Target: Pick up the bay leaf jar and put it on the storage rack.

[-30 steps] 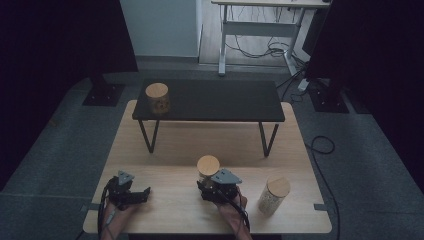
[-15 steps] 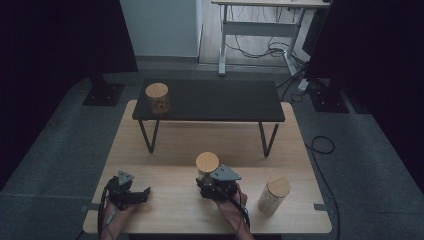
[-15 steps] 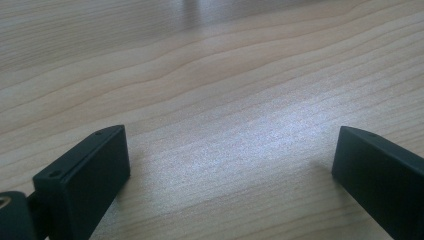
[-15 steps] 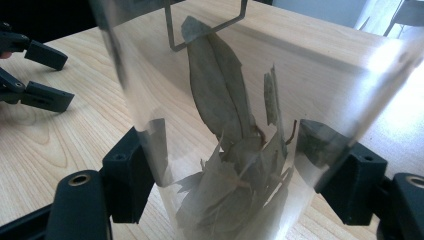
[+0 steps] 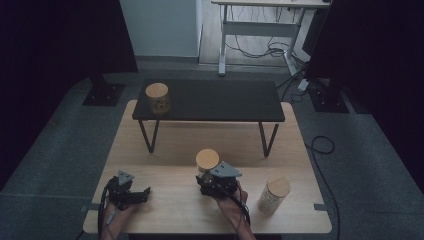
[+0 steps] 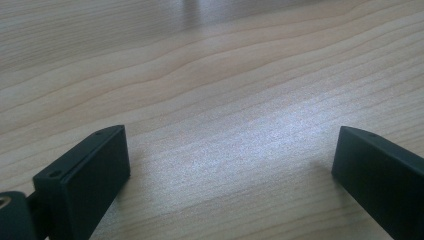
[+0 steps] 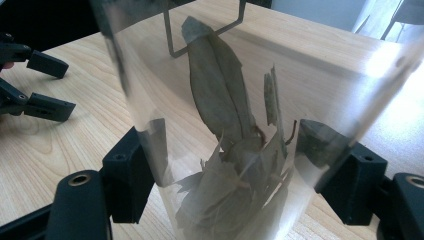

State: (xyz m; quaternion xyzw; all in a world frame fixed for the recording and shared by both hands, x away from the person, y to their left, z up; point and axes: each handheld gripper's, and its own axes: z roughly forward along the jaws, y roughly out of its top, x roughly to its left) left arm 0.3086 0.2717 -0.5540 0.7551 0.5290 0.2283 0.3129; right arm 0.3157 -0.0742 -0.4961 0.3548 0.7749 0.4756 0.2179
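A clear glass jar holding dried leaves, topped with a round wooden lid, is clamped low on its body by my right gripper near the front middle of the wooden table. In the right gripper view both black pads press against the glass and the jar leans slightly. My left gripper rests at the front left of the table. Its jaws stand wide apart over bare wood, with nothing between them. It appears again off to the left.
A low black table on thin metal legs stands across the back of the wooden table, with a second lidded jar on its left end. A third lidded jar stands at the front right, close to my right hand.
The right gripper and its jar have shifted slightly up the picture. The left gripper has stayed where it was.
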